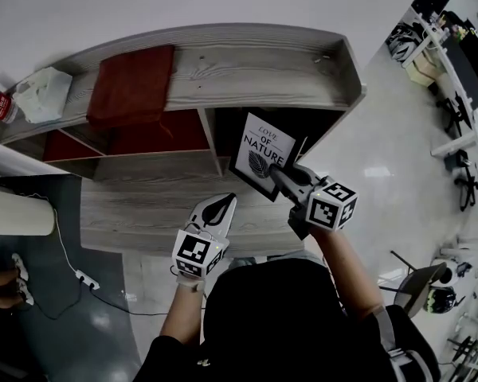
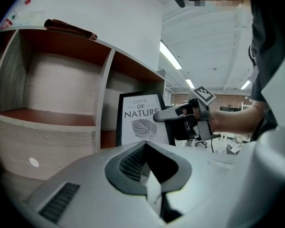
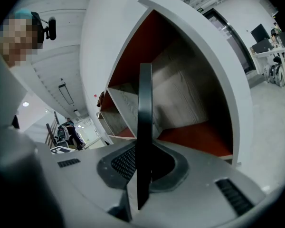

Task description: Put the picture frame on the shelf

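The picture frame (image 1: 260, 156) is black-edged with a white print of a leaf and the words "OF NATURE". It stands upright at the mouth of the shelf's (image 1: 247, 66) right lower compartment. My right gripper (image 1: 280, 177) is shut on the frame's right edge. In the right gripper view the frame (image 3: 143, 127) shows edge-on, pinched between the jaws of that gripper (image 3: 142, 167). My left gripper (image 1: 215, 211) hangs lower left of the frame, shut and holding nothing. The left gripper view shows its jaws (image 2: 149, 163) closed, with the frame (image 2: 140, 120) and the right gripper (image 2: 178, 114) beyond.
A red cloth (image 1: 132, 83) lies on the shelf top, with a white bag (image 1: 41, 94) and a red-labelled pack (image 1: 1, 106) to its left. The compartments have red floors (image 2: 47, 118). A white cylinder (image 1: 16, 212) and a power strip (image 1: 84, 279) are at the left, and chairs (image 1: 430, 285) at the right.
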